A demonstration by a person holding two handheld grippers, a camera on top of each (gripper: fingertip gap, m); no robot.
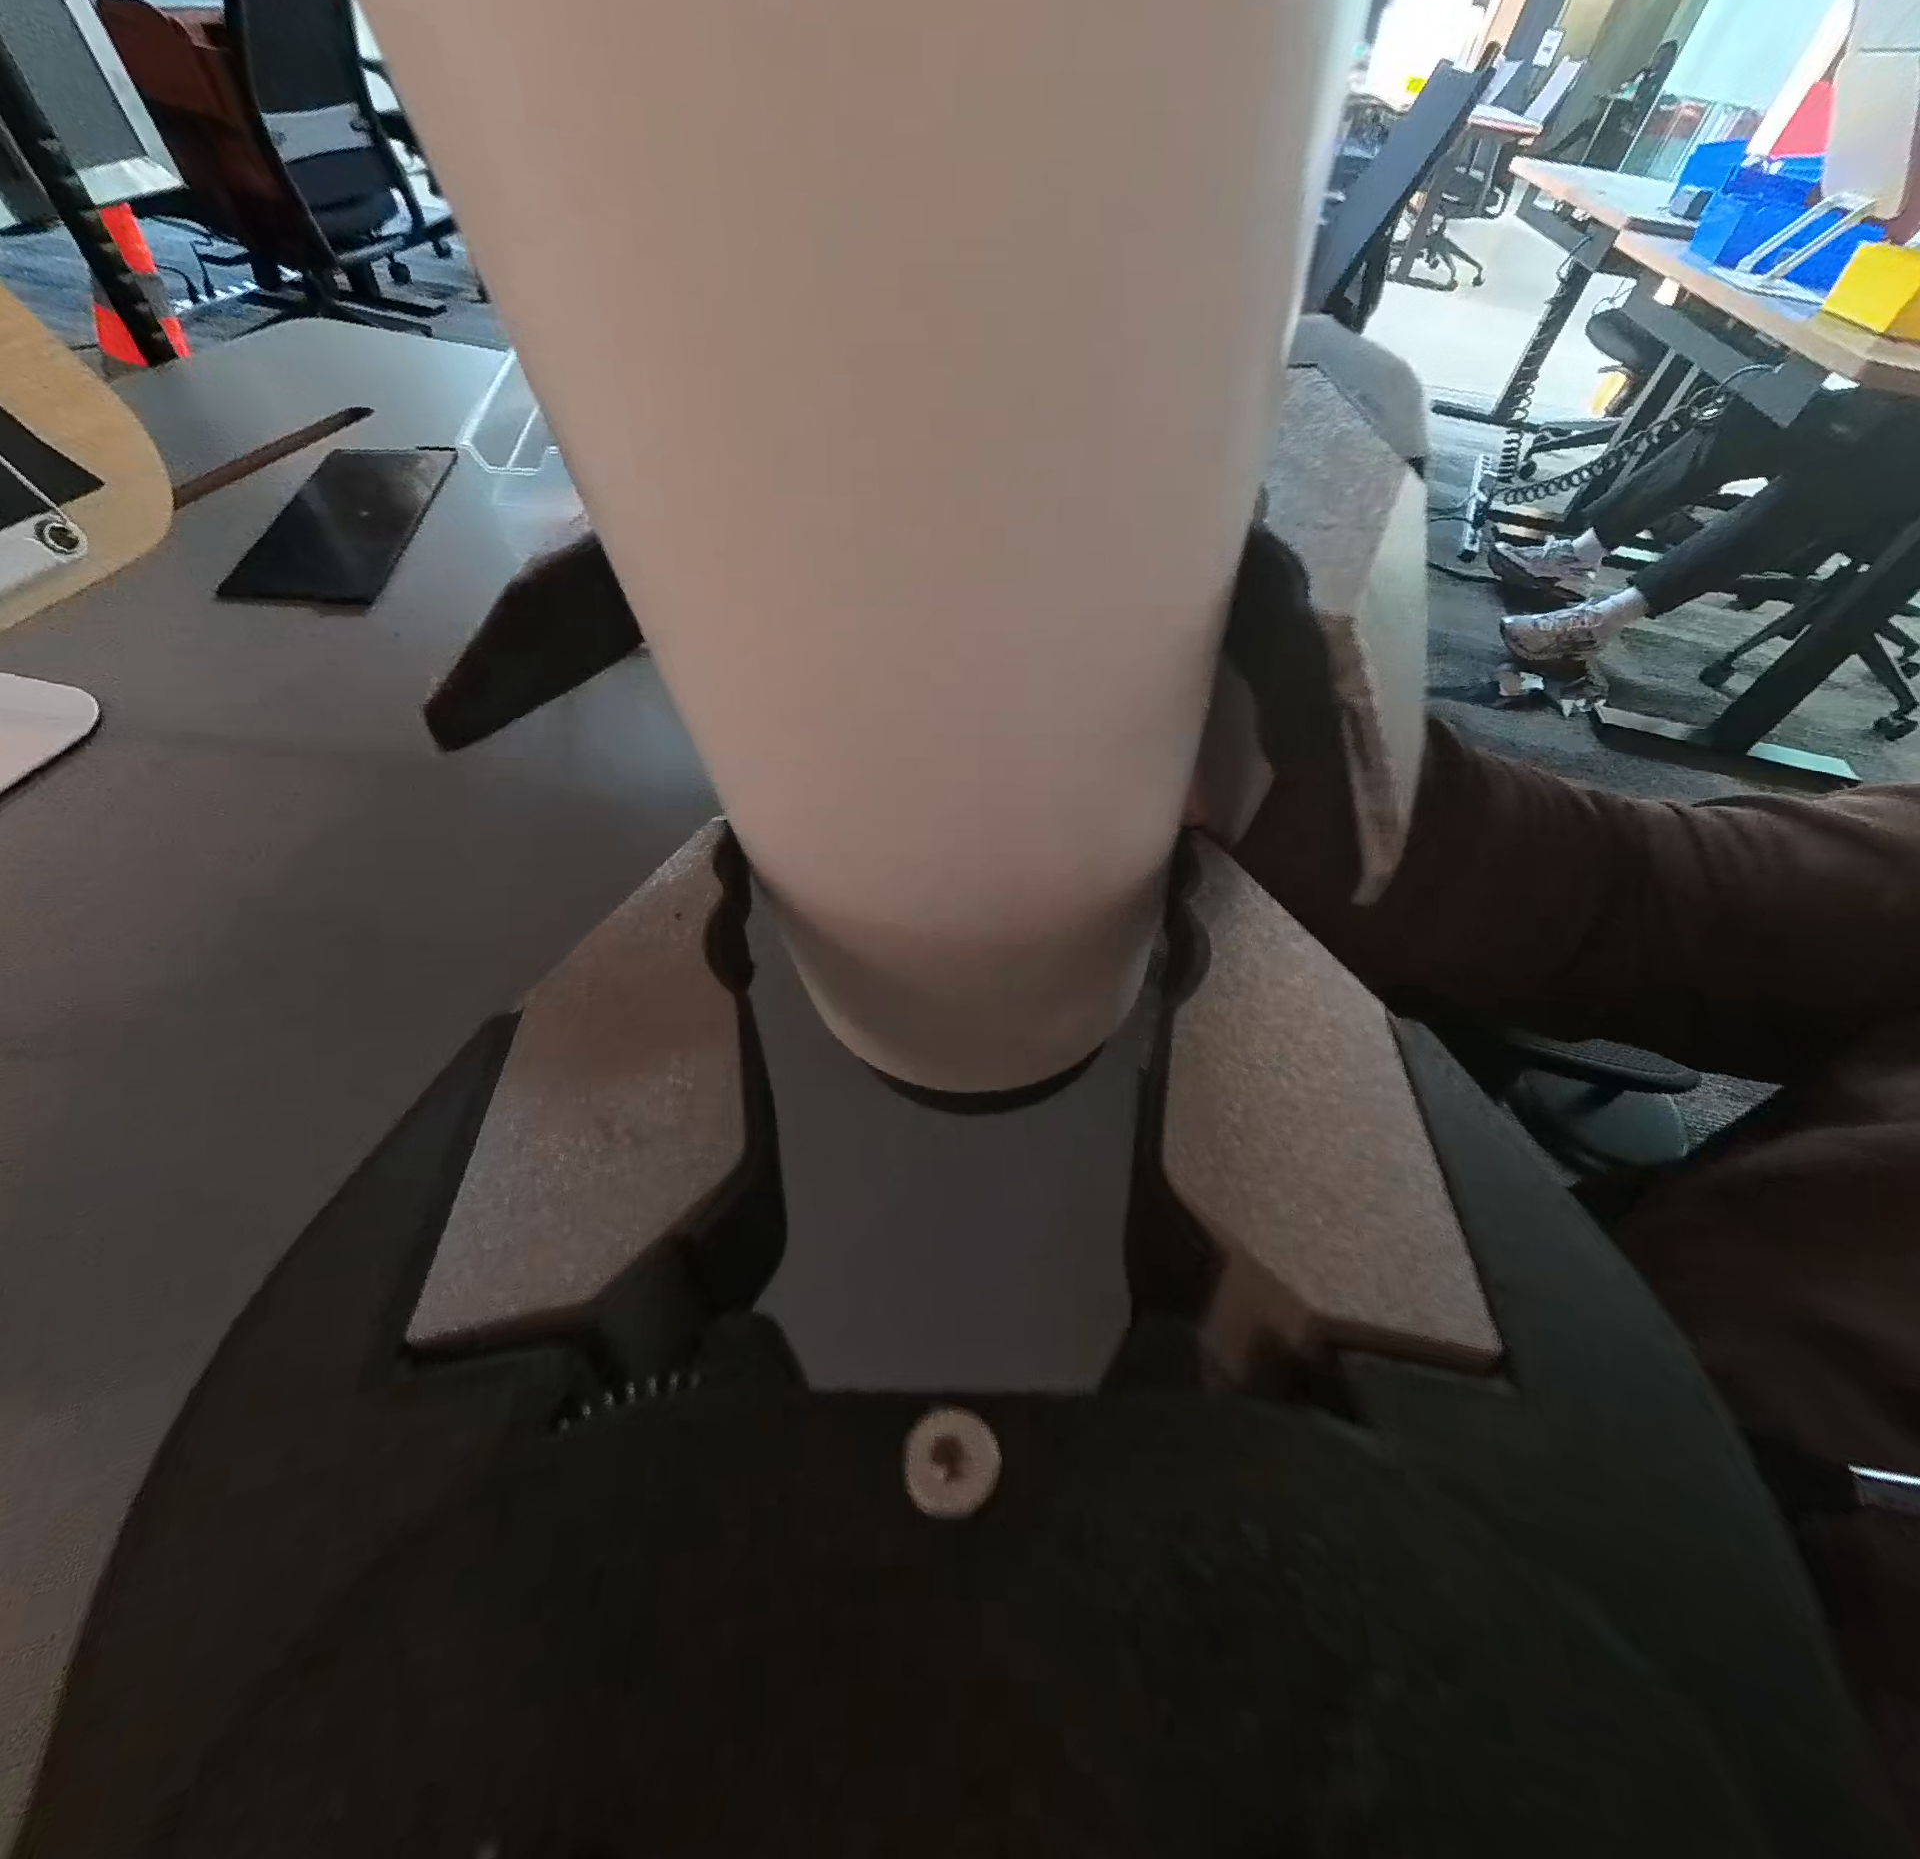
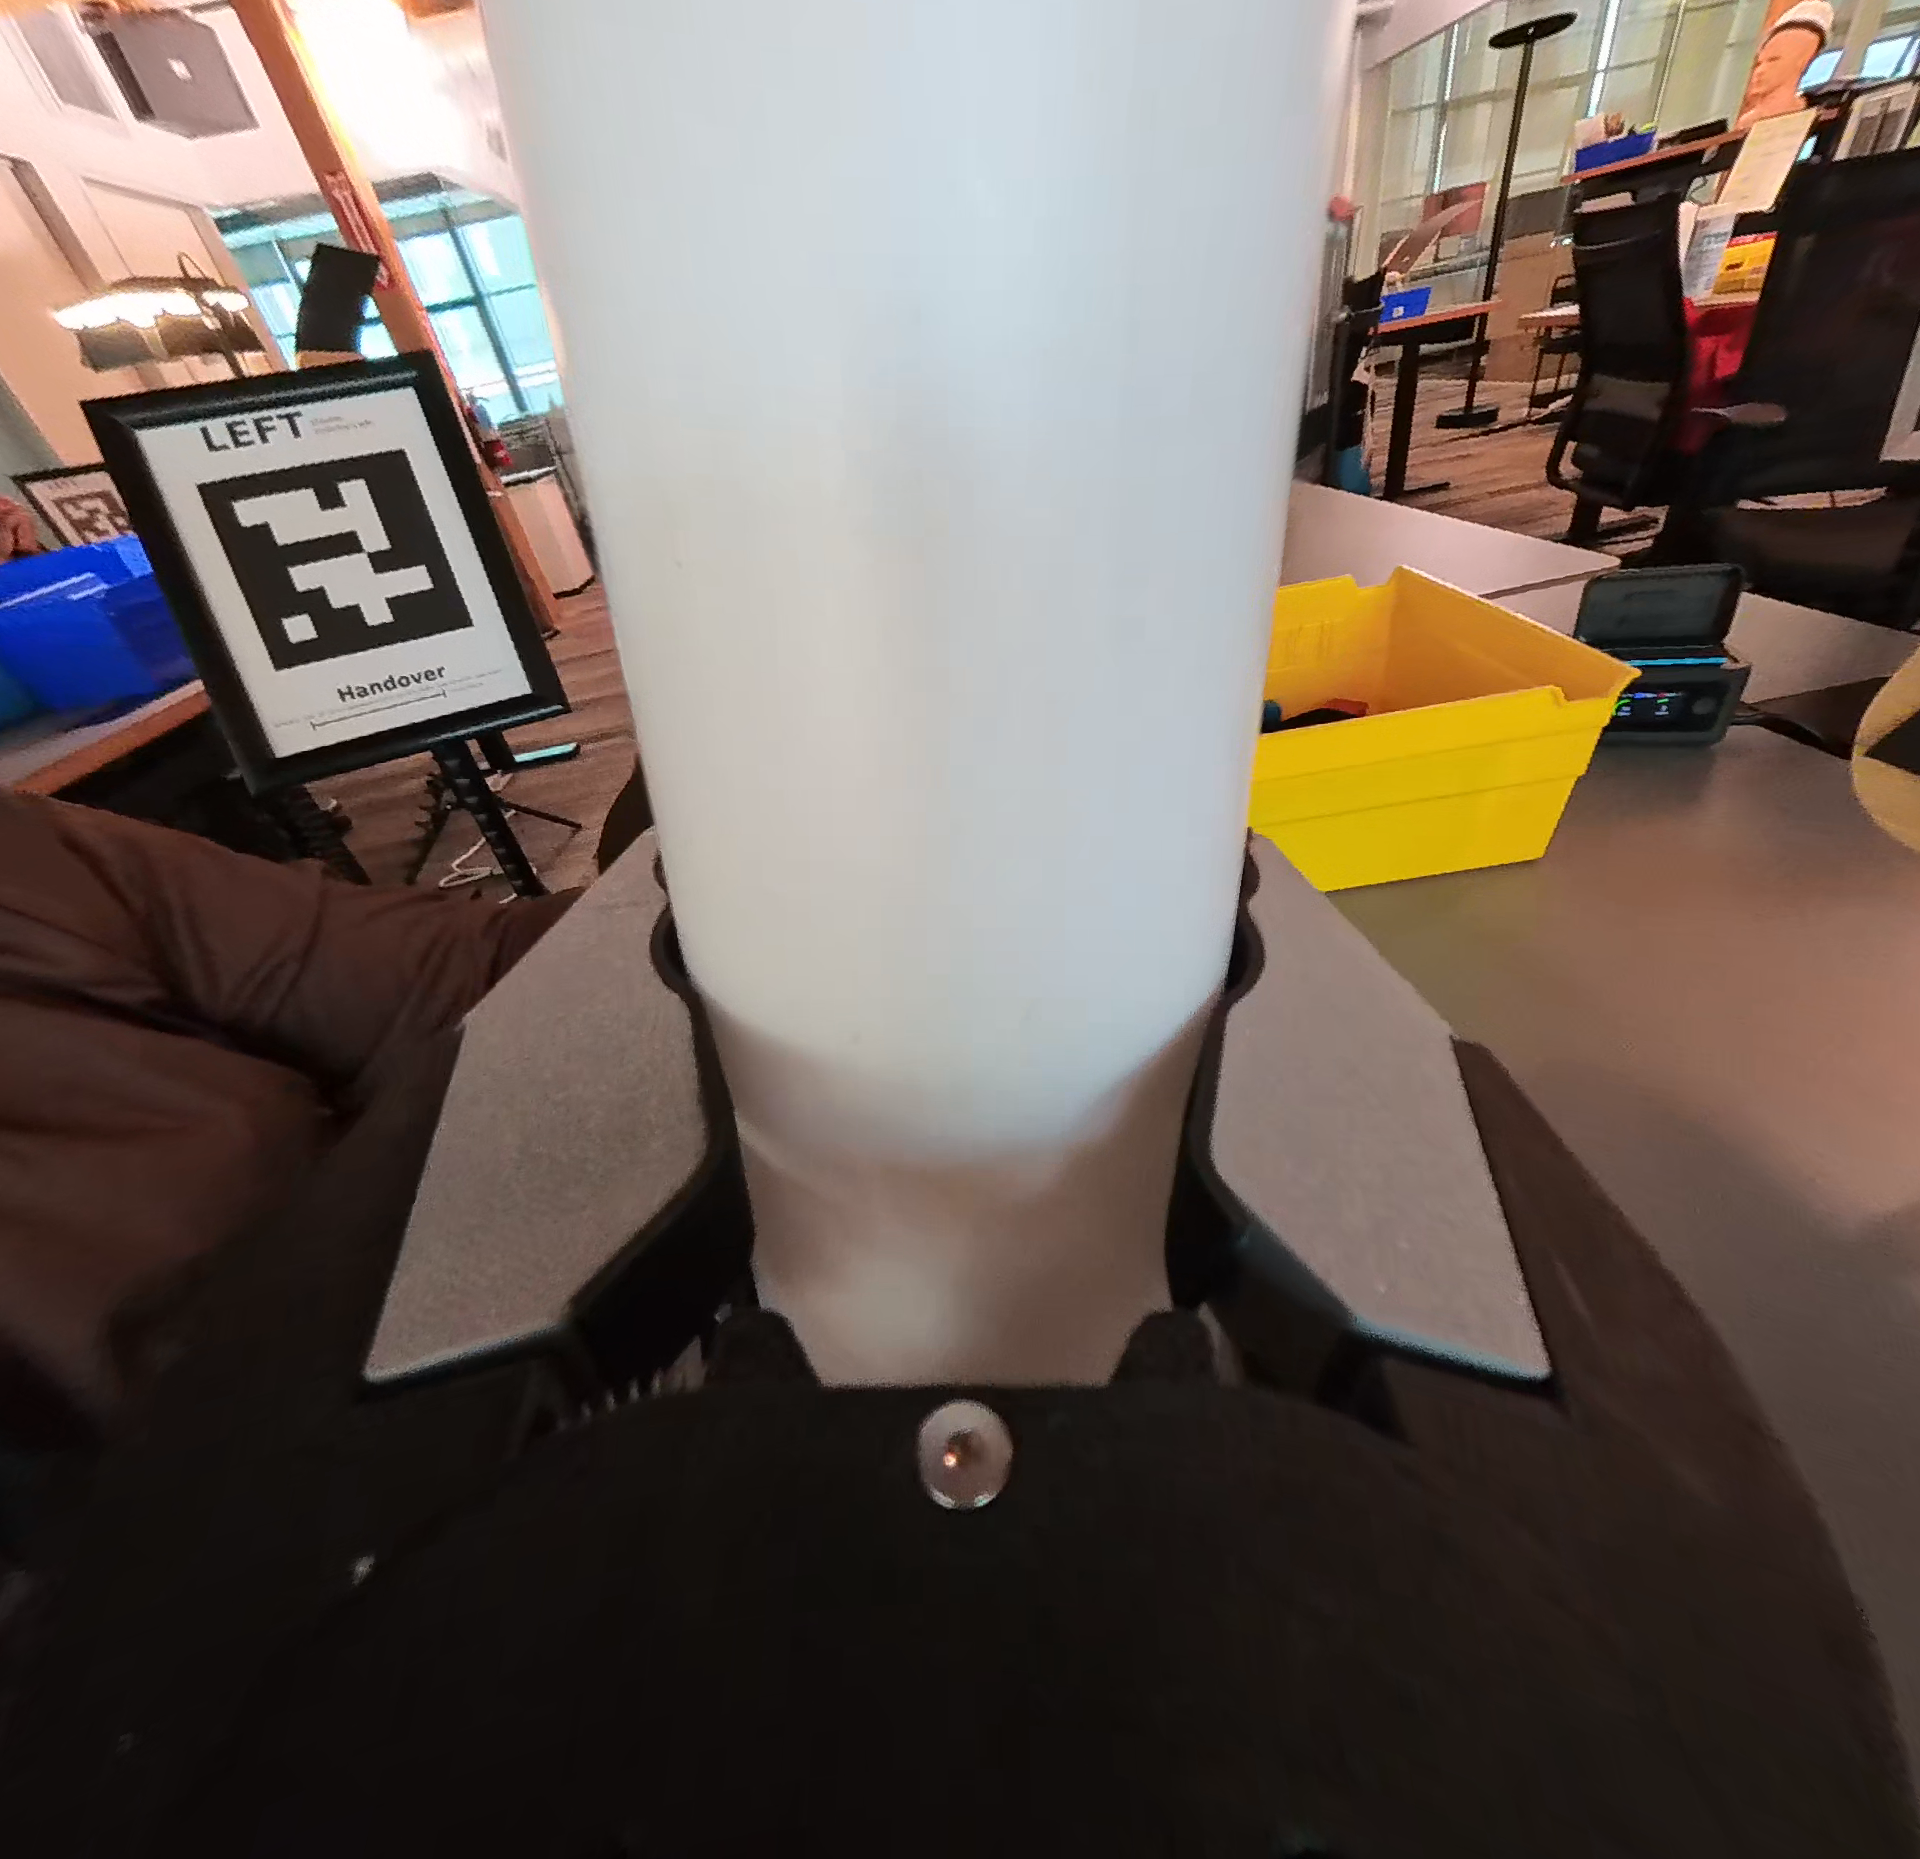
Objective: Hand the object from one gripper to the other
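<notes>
A tall white cylinder (image 1: 883,407), like a tumbler, fills the middle of both views. In the left wrist view my left gripper (image 1: 956,853) is shut on its lower end, and a dark ring rims the base. The right gripper's dark fingers (image 1: 520,635) clasp the same cylinder farther up, on both sides. In the right wrist view my right gripper (image 2: 956,884) is shut on the white cylinder (image 2: 935,459), which reaches deep between the fingers (image 2: 561,1134). The cylinder is held above the grey table (image 1: 260,874).
A black flat pad (image 1: 343,521) lies on the table at left. A yellow bin (image 2: 1434,770) and a dark device case (image 2: 1662,656) stand on the table at right. A framed marker sign (image 2: 332,562) stands on a stand. A brown sleeve (image 1: 1610,905) reaches in. The tips of one gripper are about 7 centimeters away from the tips of the other.
</notes>
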